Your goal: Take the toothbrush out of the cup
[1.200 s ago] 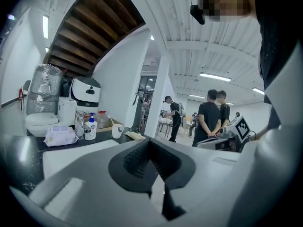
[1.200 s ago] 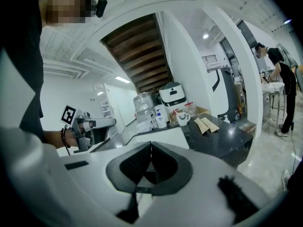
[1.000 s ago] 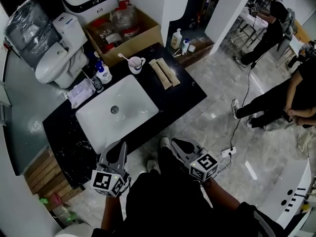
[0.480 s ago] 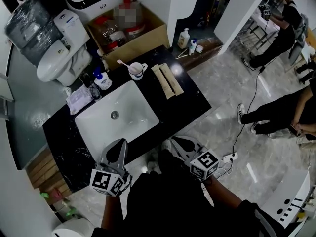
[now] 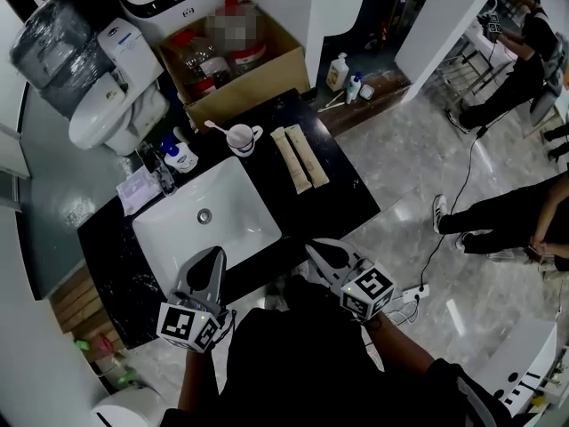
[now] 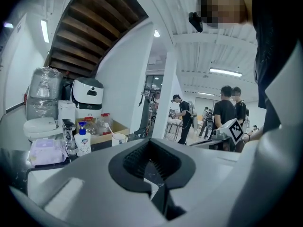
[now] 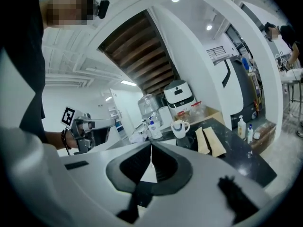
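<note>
A white cup (image 5: pixel 240 138) stands at the back of the black counter (image 5: pixel 342 198), behind the sink. A toothbrush (image 5: pixel 213 126) leans out of it to the left. The left gripper view shows the same cup (image 6: pixel 118 138) and toothbrush (image 6: pixel 110 128) far off. In the right gripper view the cup (image 7: pixel 179 128) is also distant. My left gripper (image 5: pixel 213 254) and right gripper (image 5: pixel 313 248) hover at the counter's near edge, well short of the cup. Both are shut with nothing held: the left gripper (image 6: pixel 150 142) and the right gripper (image 7: pixel 151 144) have their tips together.
A white sink (image 5: pixel 209 216) lies between the grippers and the cup. Two beige packets (image 5: pixel 300 157) lie right of the cup, a pump bottle (image 5: pixel 182 157) left of it. A cardboard box (image 5: pixel 267 65) and a toilet (image 5: pixel 107 114) stand behind. People (image 5: pixel 524 216) stand at the right.
The head view has drifted, so the counter sits a little lower and more to the left in the picture. Both grippers stay shut and have hardly moved.
</note>
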`<act>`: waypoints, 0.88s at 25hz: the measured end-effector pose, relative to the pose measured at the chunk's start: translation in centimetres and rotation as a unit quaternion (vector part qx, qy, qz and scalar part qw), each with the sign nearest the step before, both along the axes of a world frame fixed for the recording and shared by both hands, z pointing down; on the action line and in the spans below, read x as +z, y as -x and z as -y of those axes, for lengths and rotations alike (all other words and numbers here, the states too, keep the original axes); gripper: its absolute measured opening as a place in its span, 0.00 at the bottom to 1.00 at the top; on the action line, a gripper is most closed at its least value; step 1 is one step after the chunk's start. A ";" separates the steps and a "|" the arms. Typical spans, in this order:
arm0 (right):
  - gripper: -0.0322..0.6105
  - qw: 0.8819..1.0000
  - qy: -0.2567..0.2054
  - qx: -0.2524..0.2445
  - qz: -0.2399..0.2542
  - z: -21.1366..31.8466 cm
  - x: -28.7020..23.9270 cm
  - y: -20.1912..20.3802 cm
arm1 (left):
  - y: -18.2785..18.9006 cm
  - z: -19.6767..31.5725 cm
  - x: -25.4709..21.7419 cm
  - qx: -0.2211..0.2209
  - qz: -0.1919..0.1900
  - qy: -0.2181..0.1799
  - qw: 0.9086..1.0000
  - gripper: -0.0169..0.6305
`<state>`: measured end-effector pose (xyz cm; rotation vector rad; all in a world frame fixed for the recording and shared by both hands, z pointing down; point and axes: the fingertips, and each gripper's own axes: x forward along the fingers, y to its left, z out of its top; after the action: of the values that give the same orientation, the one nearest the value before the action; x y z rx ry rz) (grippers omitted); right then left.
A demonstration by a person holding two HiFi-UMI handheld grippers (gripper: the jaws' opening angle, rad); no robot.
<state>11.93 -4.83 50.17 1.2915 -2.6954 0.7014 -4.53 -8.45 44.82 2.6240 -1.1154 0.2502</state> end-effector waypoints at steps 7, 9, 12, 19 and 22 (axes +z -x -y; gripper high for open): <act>0.07 0.999 -0.006 -0.034 0.007 2.5 0.3 0.0 | -0.7 1.2 -0.6 -0.028 0.004 -0.006 1.000 0.04; 0.07 0.999 -0.008 -0.042 -0.001 3.4 0.4 0.0 | -0.5 1.3 -0.7 -0.037 0.005 -0.004 0.999 0.04; 0.07 0.999 -0.010 -0.052 -0.004 5.1 -0.1 0.3 | 0.2 1.6 -0.7 -0.053 0.005 0.001 0.999 0.04; 0.07 0.997 -0.022 -0.063 -0.035 9.4 -0.5 1.2 | 2.3 2.9 0.3 -0.064 0.002 0.006 0.998 0.04; 0.07 0.997 -0.022 -0.067 -0.044 10.9 -0.5 1.8 | 3.1 3.9 0.2 -0.072 -0.006 0.009 0.997 0.04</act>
<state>10.15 -15.78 49.67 1.1098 -2.7093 0.5619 -7.59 -12.35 45.04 2.5124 -1.2846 0.2139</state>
